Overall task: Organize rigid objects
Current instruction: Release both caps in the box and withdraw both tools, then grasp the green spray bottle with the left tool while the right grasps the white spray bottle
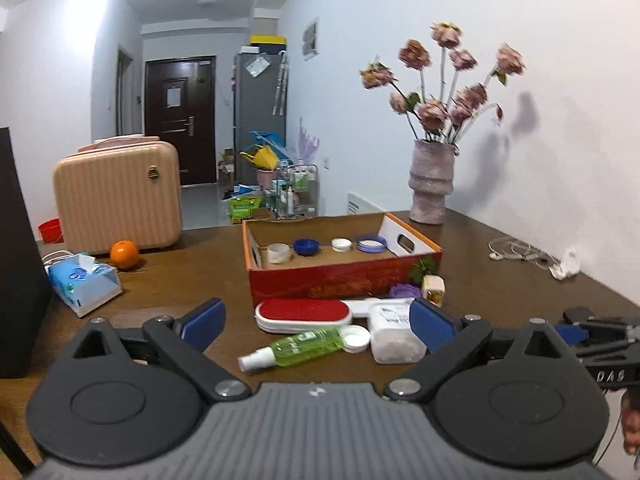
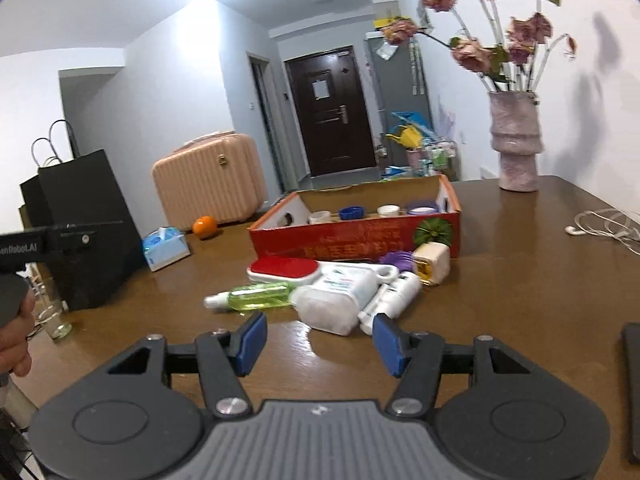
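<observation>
- The left gripper (image 1: 318, 326) hovers low over the brown wooden table (image 1: 500, 292), its blue-padded jaws spread wide with nothing pressed between them.
- The right gripper (image 2: 320, 340) has its jaws apart, less widely, and holds nothing; bare tabletop shows between its pads.
- Ahead of both lies a loose cluster on the table: a red-faced lint brush (image 1: 304, 314) with a white handle, a green spray bottle (image 1: 296, 347) lying on its side, a white cap (image 1: 356, 338) just beside that bottle, and a translucent white container (image 2: 336, 300) with a printed label.
- The right wrist view also shows a white tube-like bottle (image 2: 394, 294) lying next to the container, a cream cube-shaped bottle (image 2: 432, 262) and a purple cap (image 2: 396, 258) (both just in front of the box wall).
- Behind the cluster stands an open red cardboard box (image 1: 340, 280); inside it, in a row, are a roll of tape (image 1: 279, 253), a blue cap (image 1: 306, 246), a white lid (image 1: 342, 245) and a pale ring-shaped lid (image 1: 371, 243).
- Farther left sit an orange (image 1: 124, 255), a tissue pack (image 1: 84, 282) and a pink suitcase (image 1: 118, 196).
- A vase of dried roses (image 1: 431, 184) stands at the far right, near the wall, with a white earphone cable (image 1: 520, 254) beyond it.
</observation>
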The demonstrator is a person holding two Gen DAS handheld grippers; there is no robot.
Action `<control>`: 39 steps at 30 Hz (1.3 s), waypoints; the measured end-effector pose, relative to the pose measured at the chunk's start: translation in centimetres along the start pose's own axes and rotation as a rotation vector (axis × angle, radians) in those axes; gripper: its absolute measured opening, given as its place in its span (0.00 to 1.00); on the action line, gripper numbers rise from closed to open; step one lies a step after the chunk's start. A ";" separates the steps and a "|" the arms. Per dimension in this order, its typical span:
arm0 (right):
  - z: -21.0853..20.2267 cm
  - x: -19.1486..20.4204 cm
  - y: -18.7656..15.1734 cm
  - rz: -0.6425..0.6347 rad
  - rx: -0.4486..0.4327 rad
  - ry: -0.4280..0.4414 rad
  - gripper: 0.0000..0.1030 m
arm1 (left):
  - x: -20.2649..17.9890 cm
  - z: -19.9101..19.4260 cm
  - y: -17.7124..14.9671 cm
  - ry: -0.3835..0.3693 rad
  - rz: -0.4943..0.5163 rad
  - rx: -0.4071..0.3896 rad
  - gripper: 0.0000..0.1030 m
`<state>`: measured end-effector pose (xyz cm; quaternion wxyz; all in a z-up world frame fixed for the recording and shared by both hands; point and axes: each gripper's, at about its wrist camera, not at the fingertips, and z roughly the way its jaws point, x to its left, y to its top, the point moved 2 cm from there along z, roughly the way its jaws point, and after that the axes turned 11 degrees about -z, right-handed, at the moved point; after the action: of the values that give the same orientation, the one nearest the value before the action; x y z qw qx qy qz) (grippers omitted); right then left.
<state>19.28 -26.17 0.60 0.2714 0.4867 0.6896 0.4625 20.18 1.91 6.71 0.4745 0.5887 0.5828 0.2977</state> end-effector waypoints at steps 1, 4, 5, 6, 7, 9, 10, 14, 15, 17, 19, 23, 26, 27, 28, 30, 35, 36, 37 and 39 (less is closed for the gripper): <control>-0.3 -0.2 -0.4 0.010 -0.002 -0.005 0.56 | -0.3 0.1 -0.4 -0.004 0.011 0.002 0.97; -0.5 -1.1 -1.1 0.035 -0.001 -0.026 0.56 | -0.9 0.5 -1.4 -0.009 0.022 0.015 0.97; -0.3 -1.4 -1.3 0.041 0.003 -0.034 0.56 | -1.0 0.8 -1.7 -0.014 0.024 0.027 0.97; 0.0 -1.7 -1.6 0.050 0.007 -0.039 0.56 | -1.1 1.1 -2.0 -0.019 0.029 0.033 0.97; 0.3 -2.0 -1.8 0.062 0.010 -0.040 0.56 | -1.1 1.5 -2.3 -0.015 0.037 0.042 0.97; 1.1 -2.5 -2.2 0.084 0.015 -0.052 0.56 | -1.1 2.6 -2.8 0.001 0.028 0.070 0.97; 1.7 -2.8 -2.3 0.089 0.017 -0.060 0.56 | -1.0 3.2 -3.1 -0.006 0.017 0.085 0.97; 4.2 -3.7 -2.9 0.117 0.054 -0.082 0.56 | -0.5 6.5 -4.5 0.018 0.008 0.161 0.97; 5.0 -4.0 -3.0 0.120 0.066 -0.080 0.56 | -0.4 7.1 -4.9 0.027 0.017 0.162 0.96; 6.4 -4.4 -3.0 0.118 0.088 -0.092 0.56 | 0.2 8.4 -5.3 0.051 0.032 0.168 0.94; 8.1 -4.8 -2.7 0.111 0.102 -0.103 0.56 | 1.1 10.4 -5.4 0.089 0.016 0.199 0.93; 11.7 -5.6 -1.6 0.116 0.125 -0.108 0.56 | 2.5 13.8 -4.9 0.110 -0.027 0.199 0.93; 13.6 -5.8 -0.8 0.108 0.133 -0.116 0.56 | 2.1 15.8 -4.7 0.117 0.040 0.175 0.93; 14.2 -6.0 -0.6 0.106 0.135 -0.120 0.56 | 1.9 16.3 -4.5 0.099 0.056 0.167 0.93; 14.8 -6.1 -0.3 0.104 0.139 -0.128 0.56 | 2.0 17.0 -4.5 0.076 0.077 0.174 0.93; 15.8 -6.3 0.1 0.102 0.143 -0.137 0.56 | 1.9 18.3 -4.6 0.059 0.112 0.209 0.92; 17.7 -6.4 0.4 0.080 0.163 -0.164 0.52 | 1.8 20.8 -5.3 0.022 0.211 0.273 0.76; 17.8 -6.4 0.3 0.068 0.168 -0.167 0.52 | 1.9 20.9 -5.4 0.016 0.212 0.276 0.73; 17.8 -6.3 0.2 0.054 0.174 -0.168 0.51 | 1.9 21.0 -5.5 0.007 0.210 0.280 0.70; 17.4 -5.7 -0.1 -0.011 0.196 -0.186 0.50 | 1.9 21.0 -5.8 0.004 0.207 0.283 0.66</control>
<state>35.74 -24.91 -7.36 0.2878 0.5478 0.7059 0.3446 37.06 -1.40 -6.76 0.3527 0.7058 0.5562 0.2609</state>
